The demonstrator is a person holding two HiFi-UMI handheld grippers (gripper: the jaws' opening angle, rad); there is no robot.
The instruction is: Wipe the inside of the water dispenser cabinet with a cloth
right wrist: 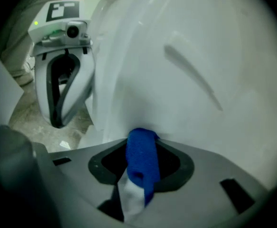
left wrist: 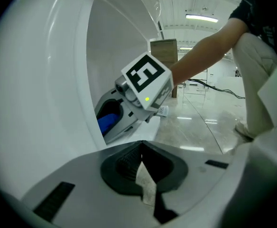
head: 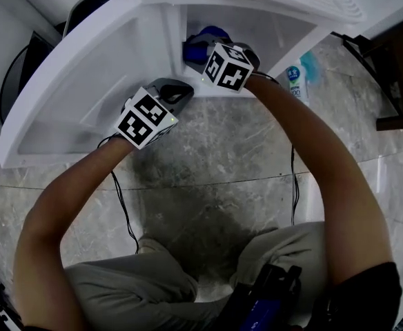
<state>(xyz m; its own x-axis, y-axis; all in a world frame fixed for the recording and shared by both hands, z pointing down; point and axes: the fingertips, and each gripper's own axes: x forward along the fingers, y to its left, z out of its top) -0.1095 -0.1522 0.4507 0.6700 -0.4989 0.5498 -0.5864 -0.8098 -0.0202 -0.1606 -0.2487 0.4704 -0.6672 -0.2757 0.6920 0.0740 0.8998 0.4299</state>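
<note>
The white water dispenser cabinet (head: 153, 40) stands open, its door (head: 63, 95) swung out to the left. My right gripper (head: 196, 49) reaches into the cabinet and is shut on a folded blue cloth (right wrist: 141, 160). The cloth (head: 205, 38) presses against the white inner wall (right wrist: 186, 75). My left gripper (head: 177, 94) is shut with nothing in it and hovers at the cabinet's front edge beside the door. In the left gripper view its jaws (left wrist: 141, 151) meet, and beyond them the right gripper (left wrist: 111, 122) with the blue cloth (left wrist: 106, 122) shows inside the opening.
A blue and white bottle (head: 297, 80) stands on the marble floor (head: 208, 178) right of the cabinet. Dark furniture (head: 401, 67) is at the far right, and a black round object (head: 18, 81) lies behind the door. Cables (head: 122, 205) trail on the floor near the person's knees.
</note>
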